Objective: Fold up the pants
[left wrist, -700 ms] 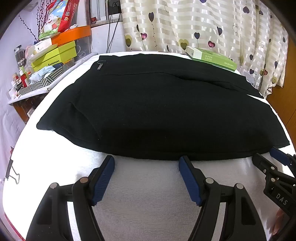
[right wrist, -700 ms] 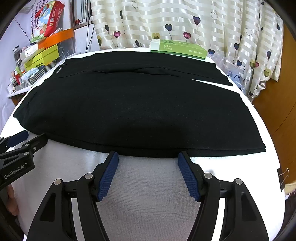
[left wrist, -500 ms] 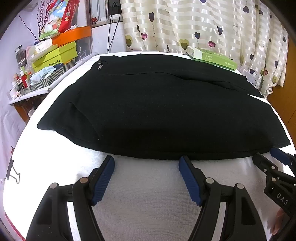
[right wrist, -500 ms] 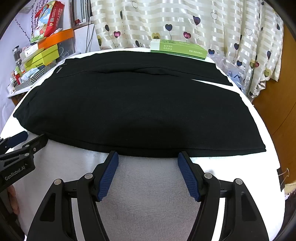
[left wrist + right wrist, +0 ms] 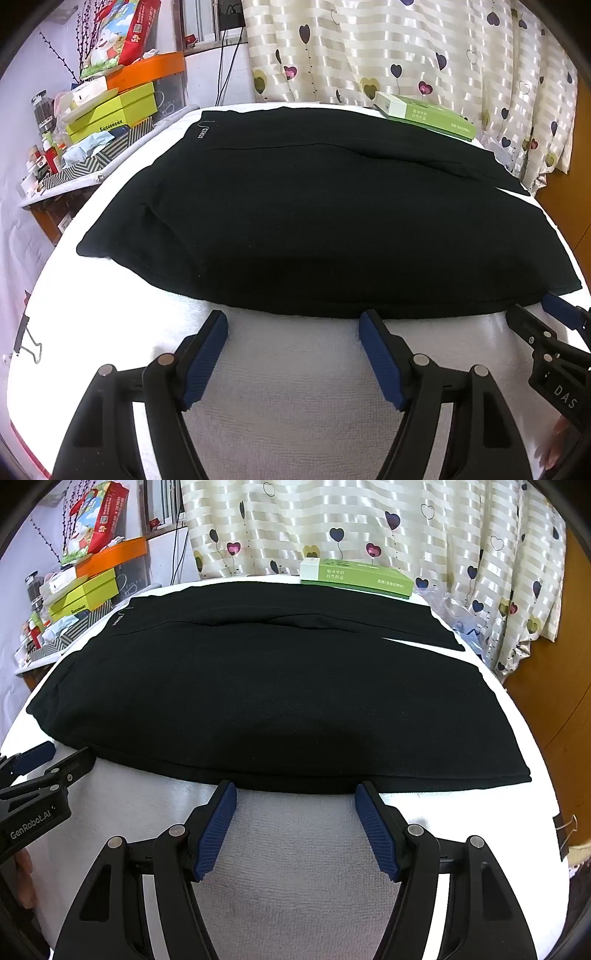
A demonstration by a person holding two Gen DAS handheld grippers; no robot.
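Black pants (image 5: 314, 221) lie flat across a white towel-covered table (image 5: 295, 387), waistband at the left, legs running right; they also show in the right wrist view (image 5: 277, 701). My left gripper (image 5: 293, 319) is open and empty, its blue-padded fingertips just short of the pants' near edge. My right gripper (image 5: 295, 790) is open and empty, its tips at the near hem. Each gripper shows in the other's view: the right one at the right edge (image 5: 546, 317), the left one at the left edge (image 5: 51, 757).
A green box (image 5: 424, 114) lies at the table's far edge by the heart-print curtain (image 5: 369, 524). A cluttered shelf with yellow and orange boxes (image 5: 110, 107) stands at the left. Binder clips (image 5: 26, 339) hold the towel at the table's edges.
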